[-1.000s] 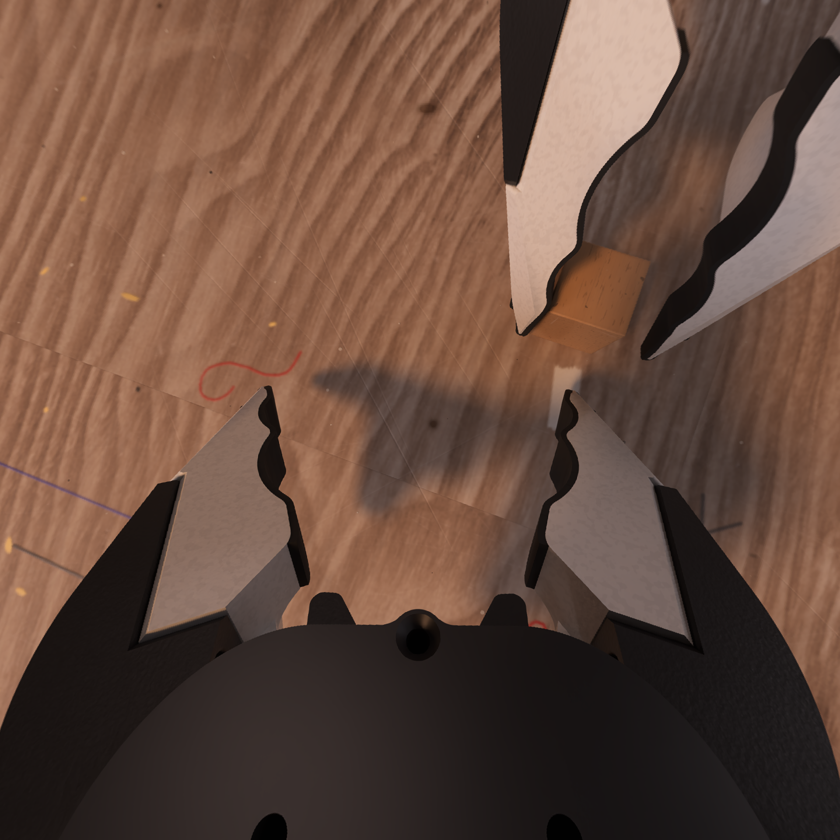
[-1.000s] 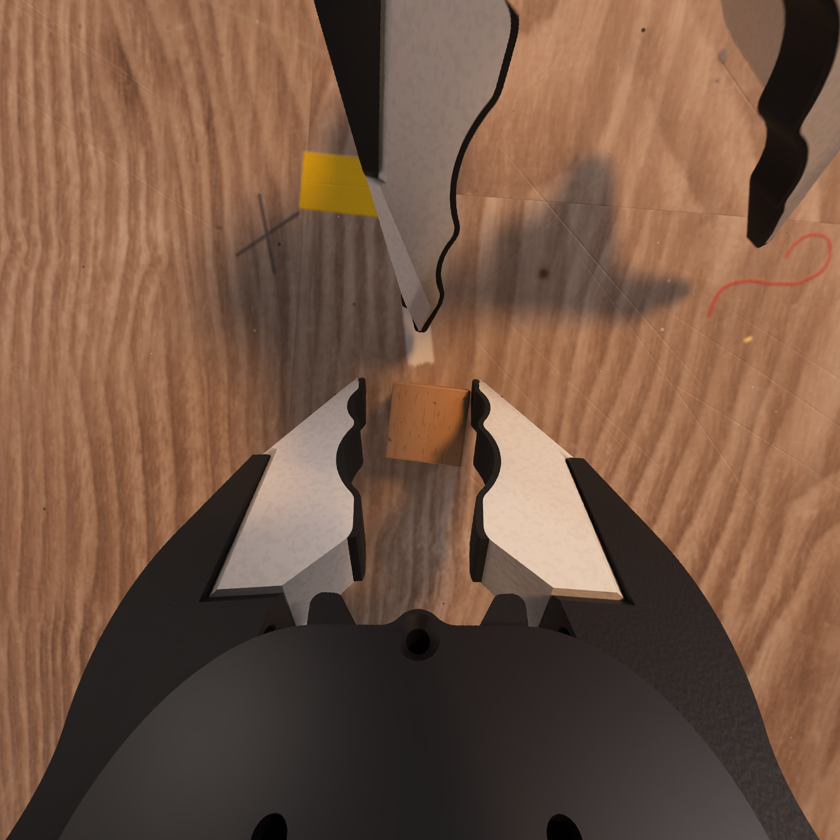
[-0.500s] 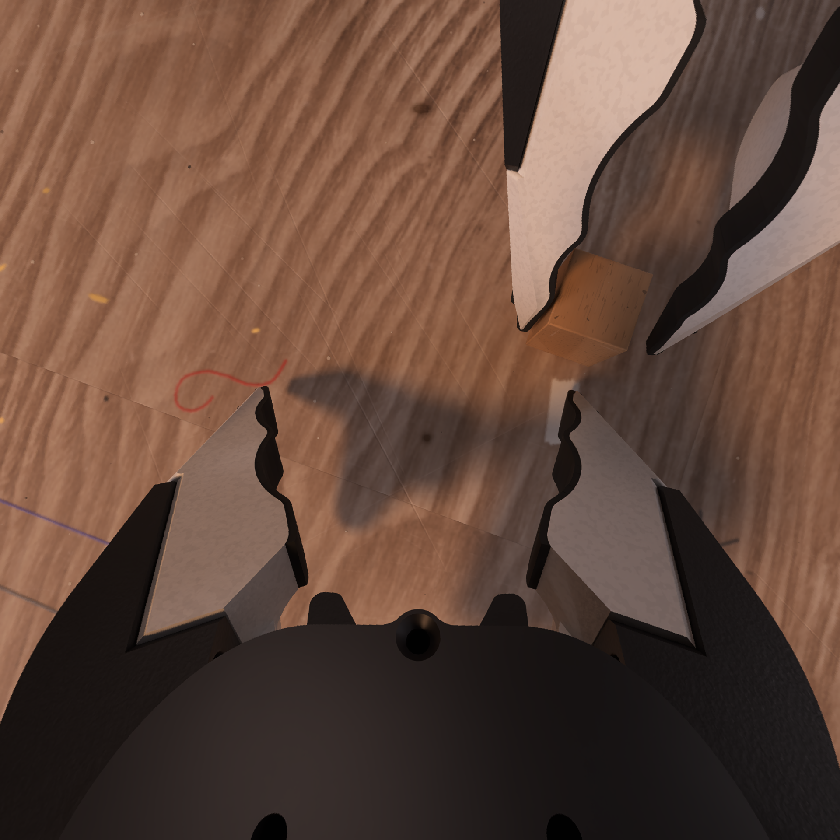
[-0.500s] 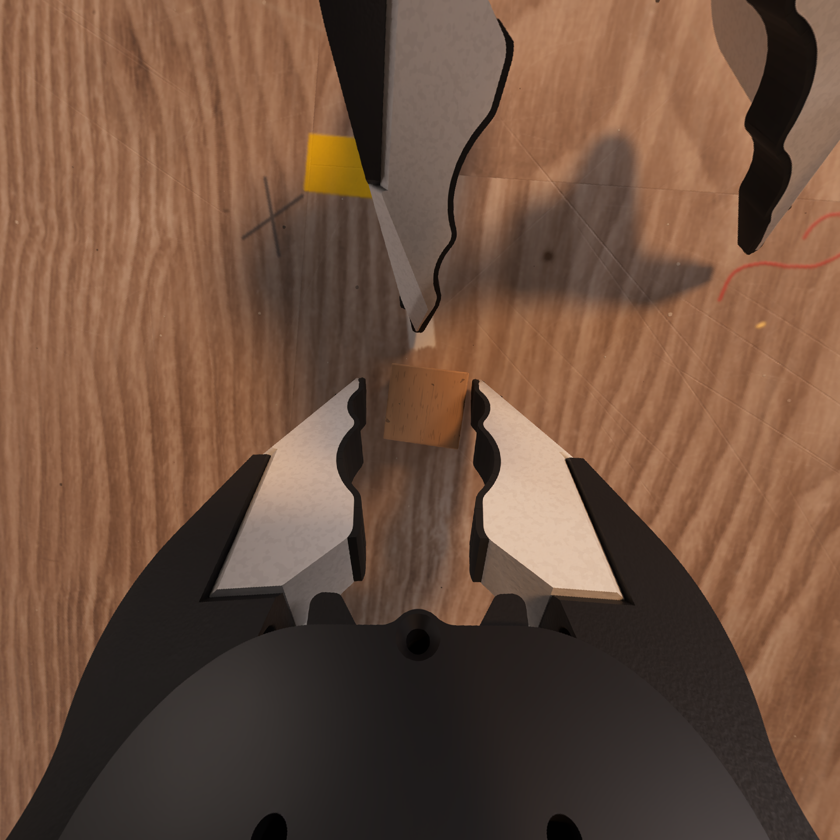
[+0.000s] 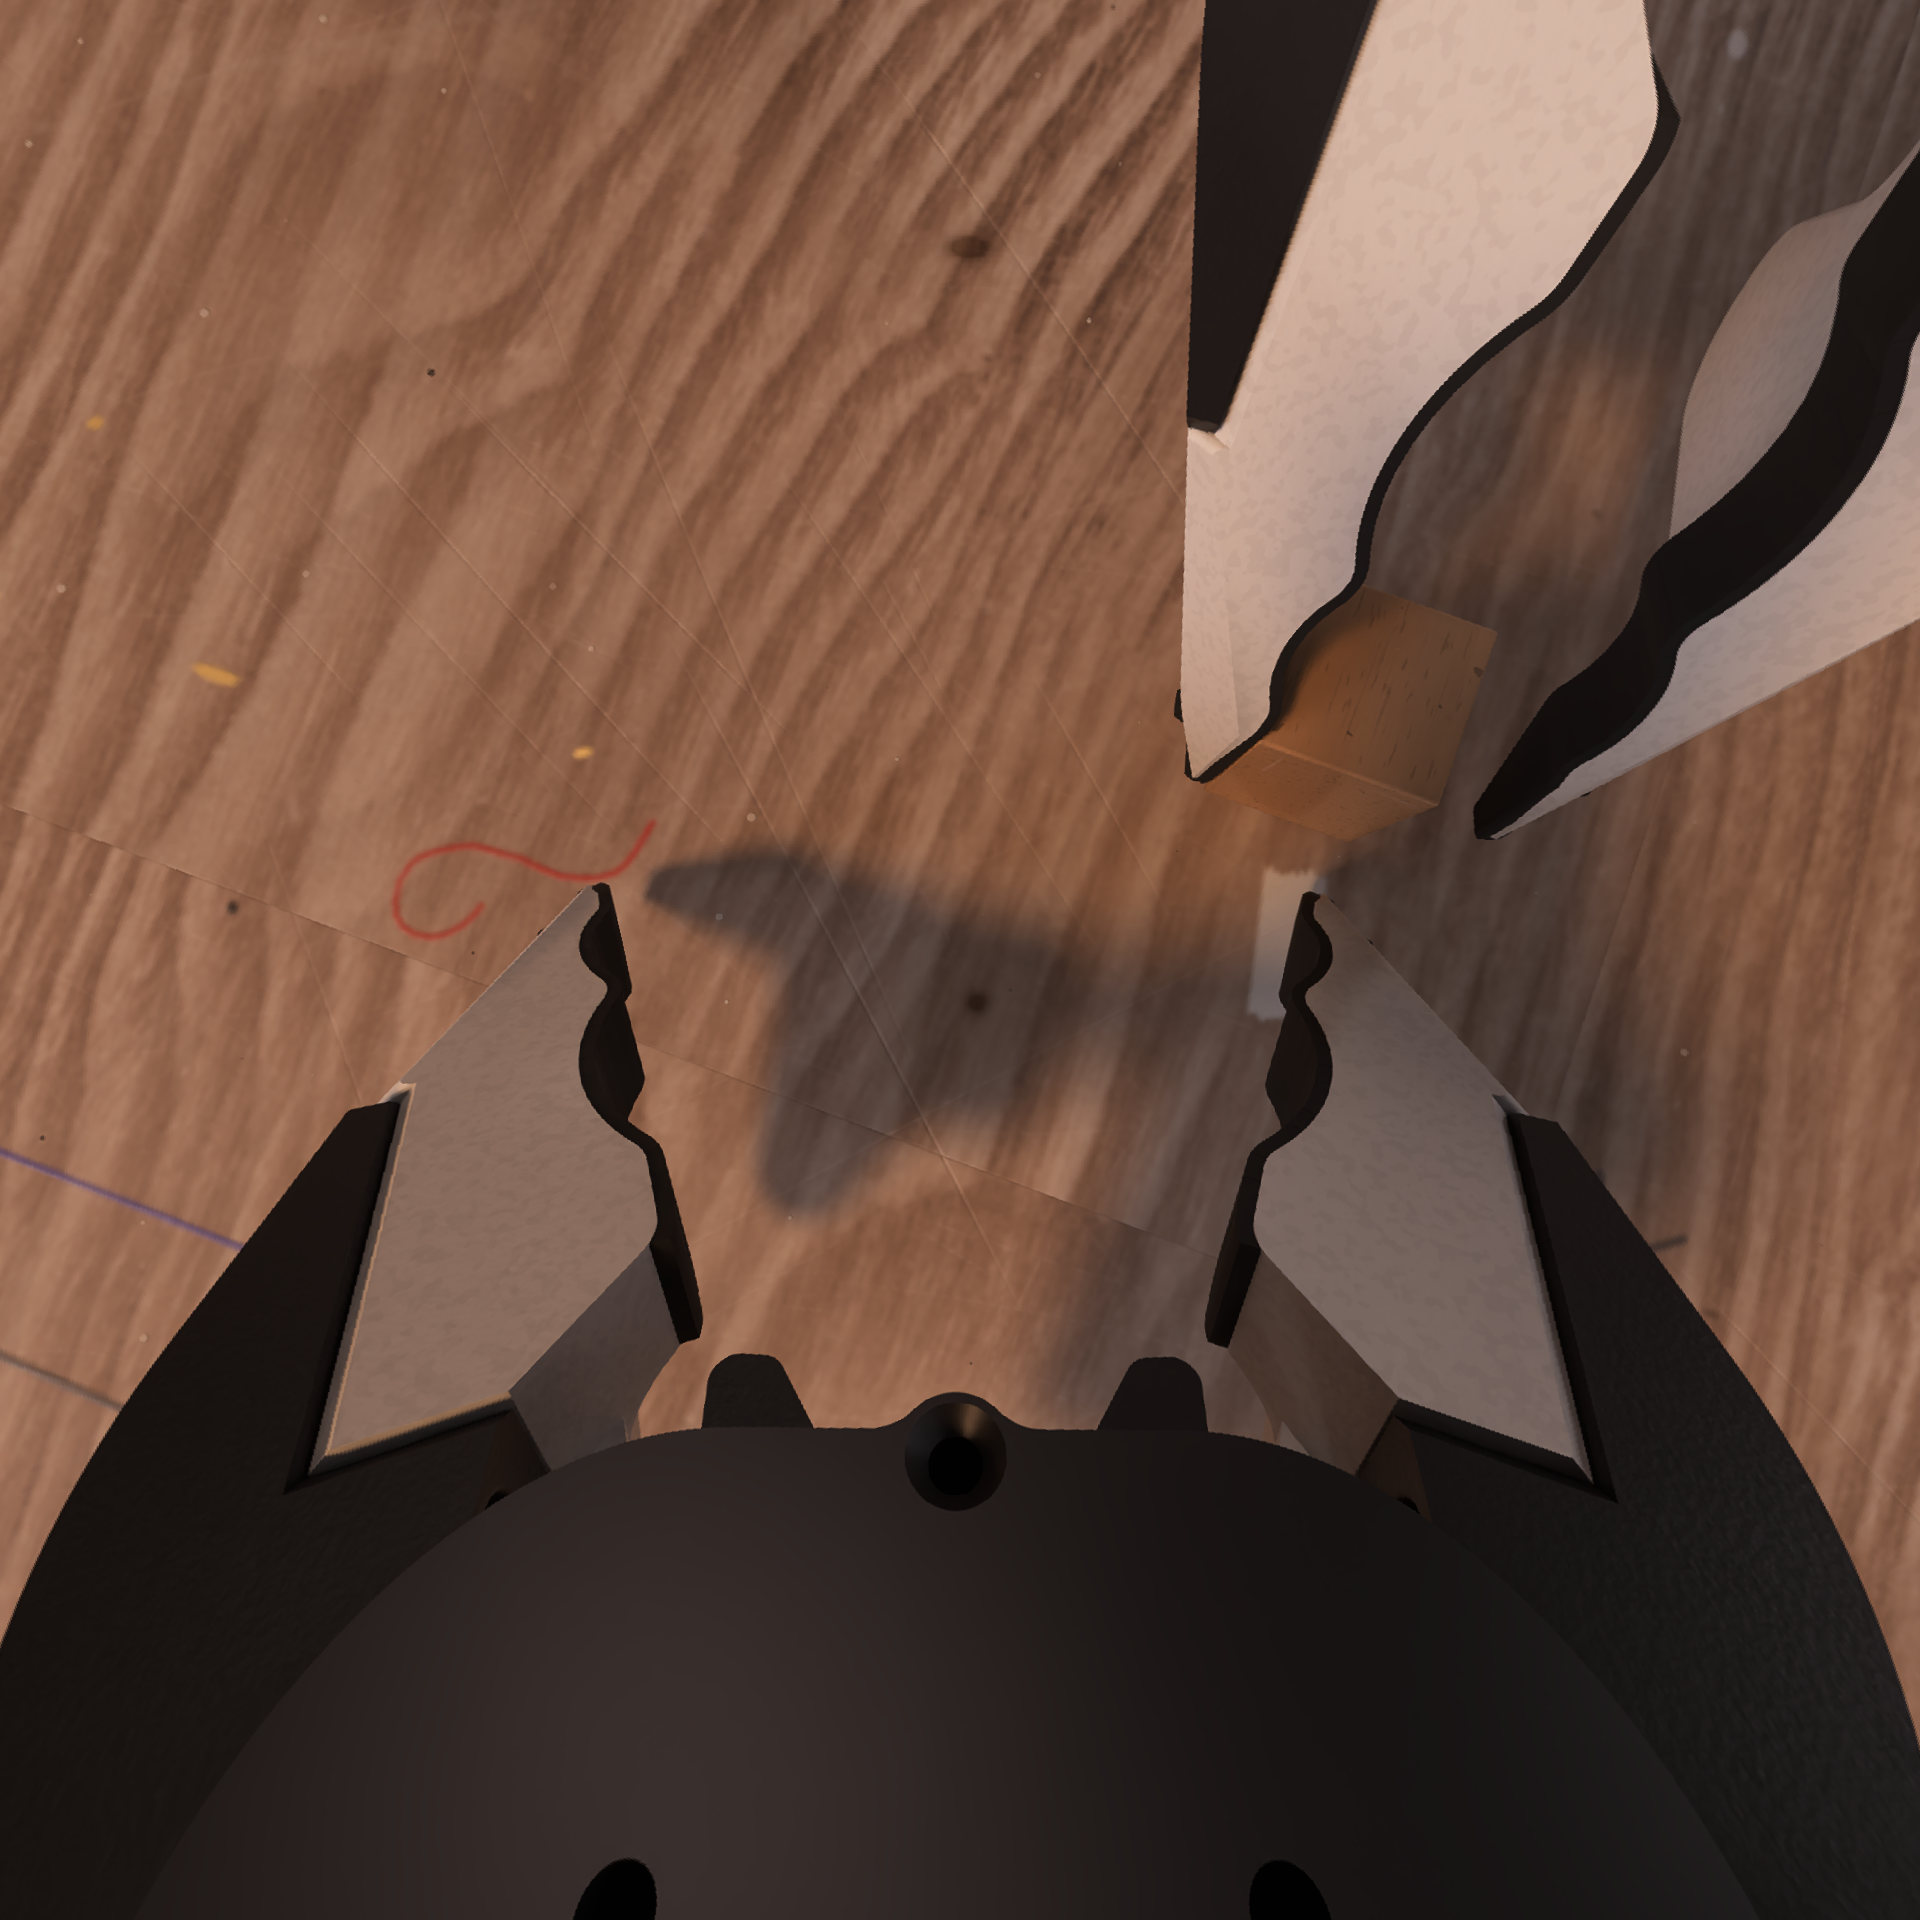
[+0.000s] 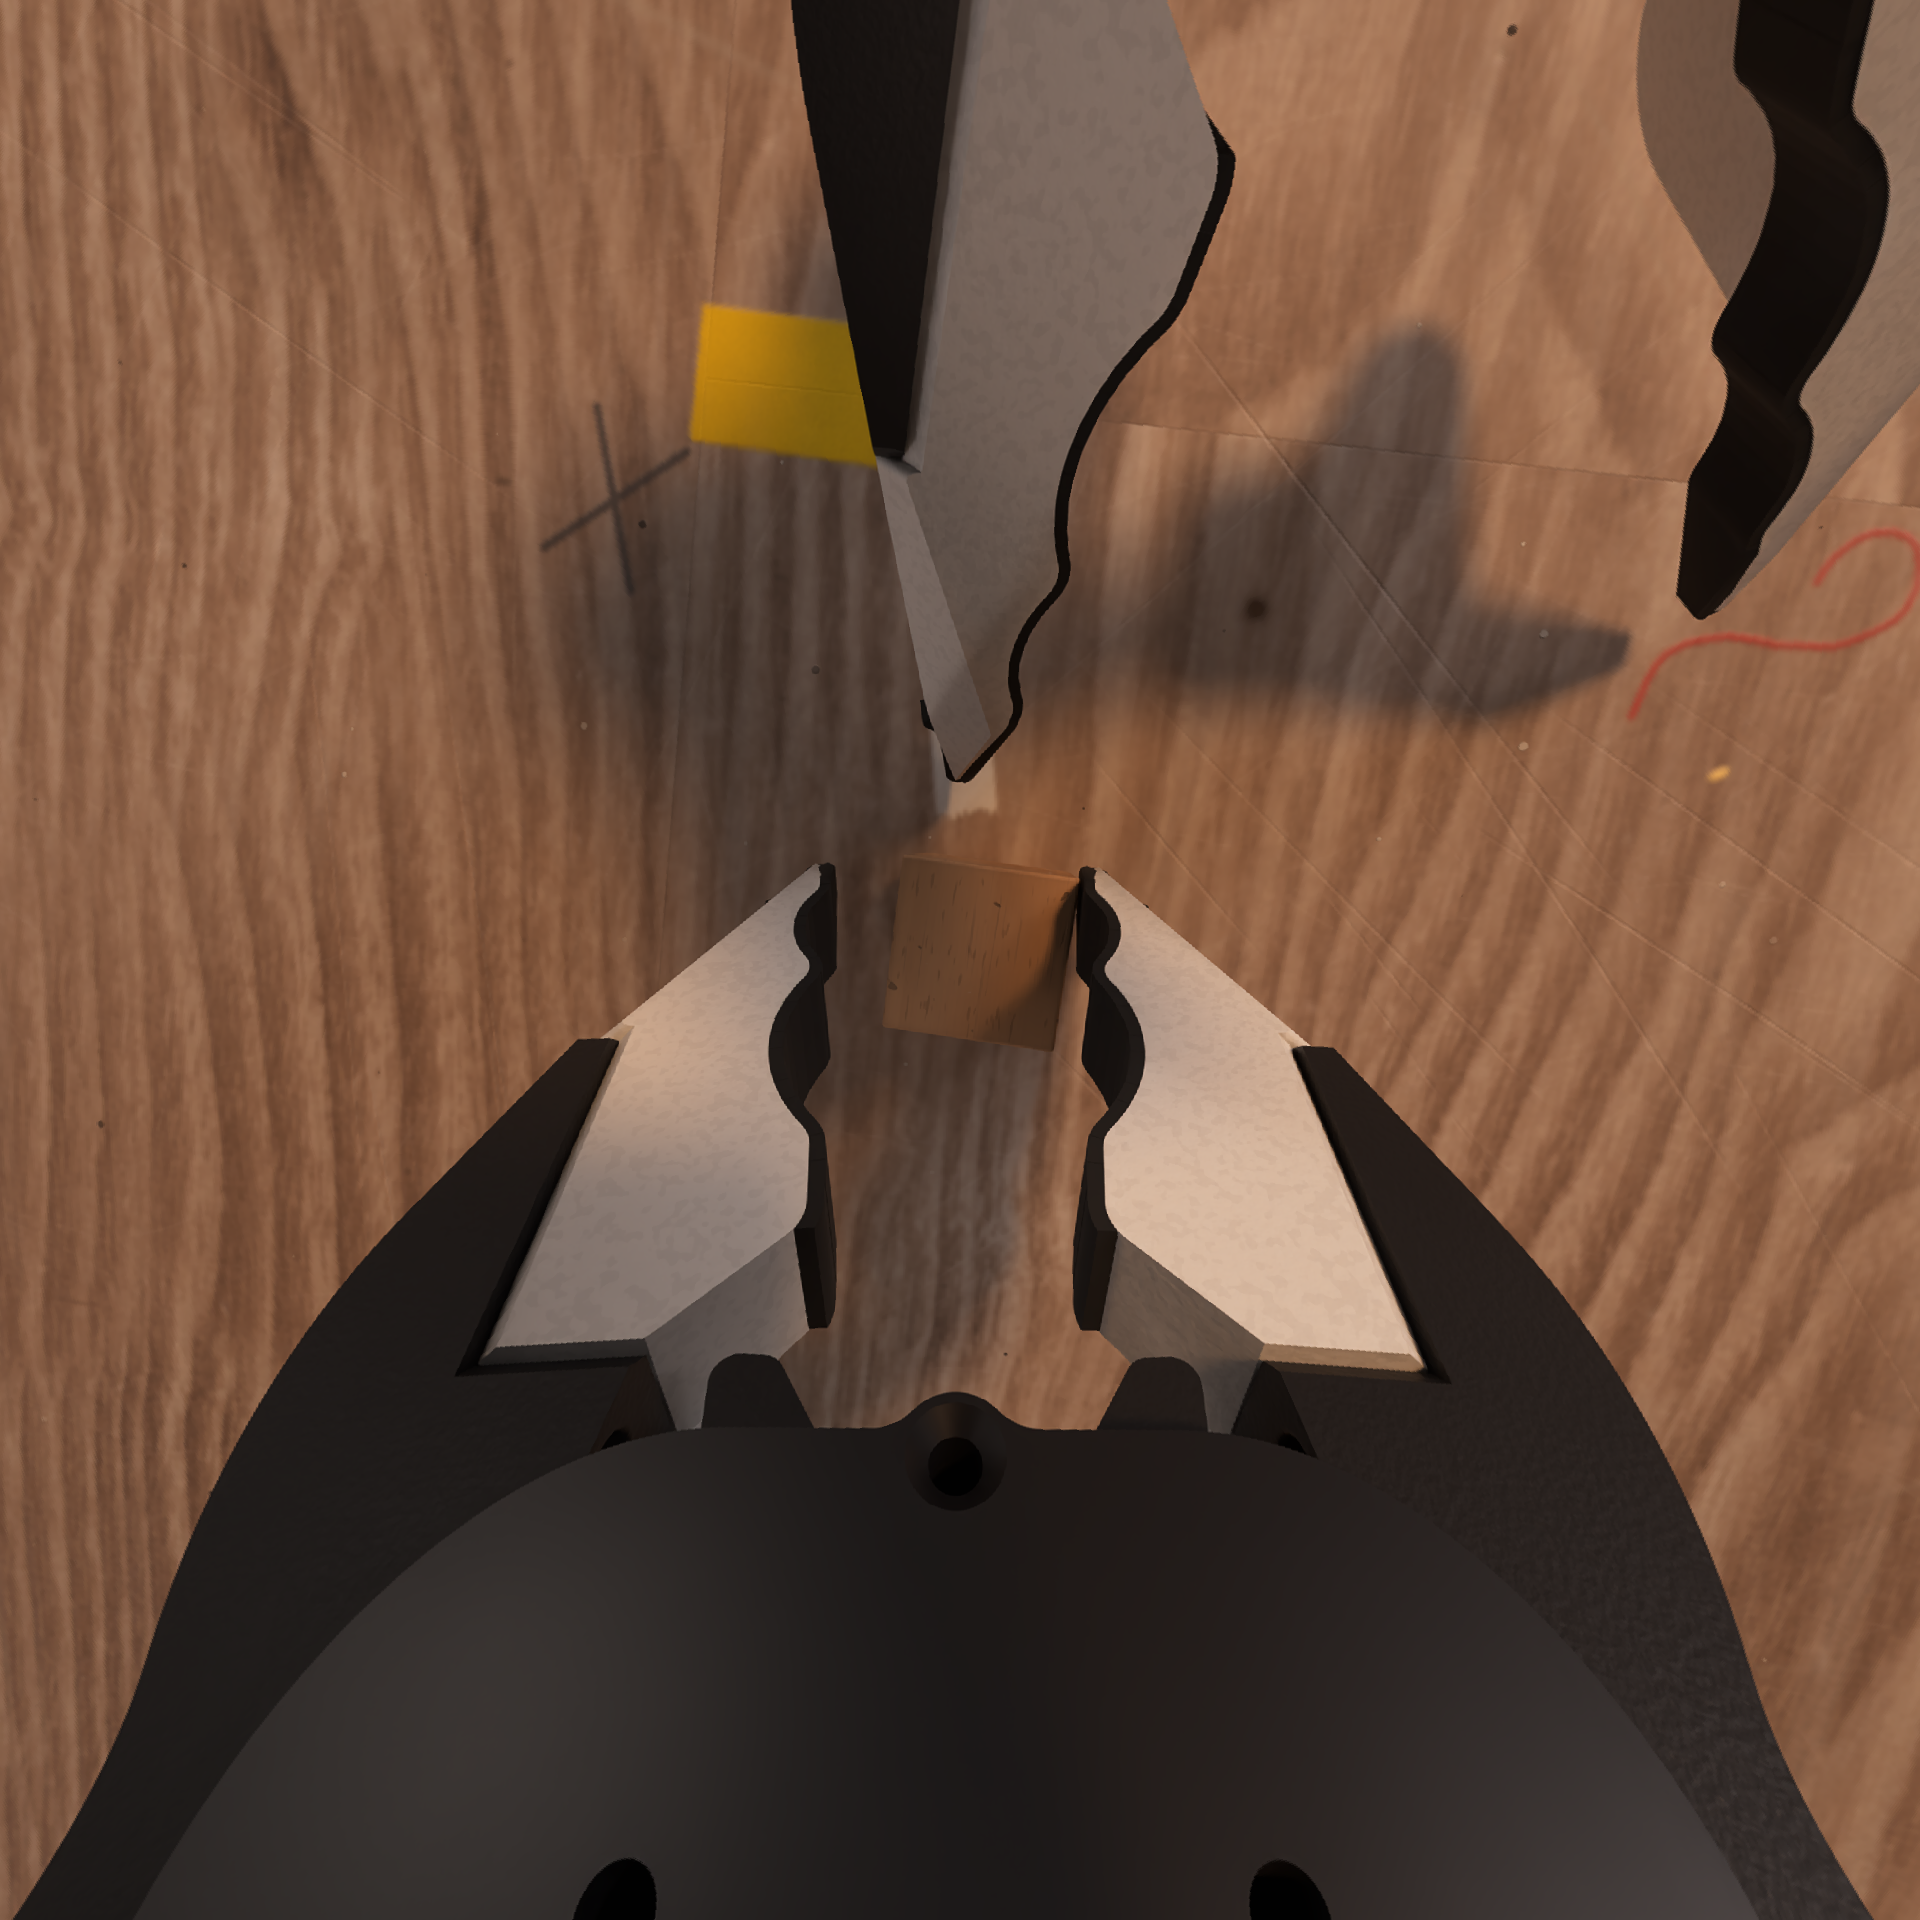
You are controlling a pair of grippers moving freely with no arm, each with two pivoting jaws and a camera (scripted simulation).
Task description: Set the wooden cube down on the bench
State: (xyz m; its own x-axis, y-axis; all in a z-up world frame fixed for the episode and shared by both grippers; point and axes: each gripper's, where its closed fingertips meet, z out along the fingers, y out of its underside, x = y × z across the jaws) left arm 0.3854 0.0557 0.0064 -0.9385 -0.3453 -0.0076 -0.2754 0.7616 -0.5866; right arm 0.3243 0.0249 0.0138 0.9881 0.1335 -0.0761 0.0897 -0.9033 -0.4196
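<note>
The wooden cube [image 6: 977,956] lies between the fingers of my right gripper [image 6: 954,878], low over the wooden bench [image 6: 260,831]. It touches the right-hand finger, and a gap shows at the left-hand finger. The jaws stand wider than the cube, so the right gripper is open. In the left wrist view the cube [image 5: 1361,717] sits against one finger of the right gripper [image 5: 1345,802]. My left gripper [image 5: 956,897] is open and empty, close in front of the cube. It also shows in the right wrist view [image 6: 1330,694].
A yellow patch [image 6: 774,384] and a pencil cross [image 6: 618,499] mark the bench beyond the cube. A red squiggle [image 5: 499,883] lies by the left gripper's left fingertip. A small pale strip [image 5: 1273,956] lies near its right fingertip.
The cube has turned slightly between the right fingers, whose opening is unchanged. The left gripper shifted a little at first, then held still.
</note>
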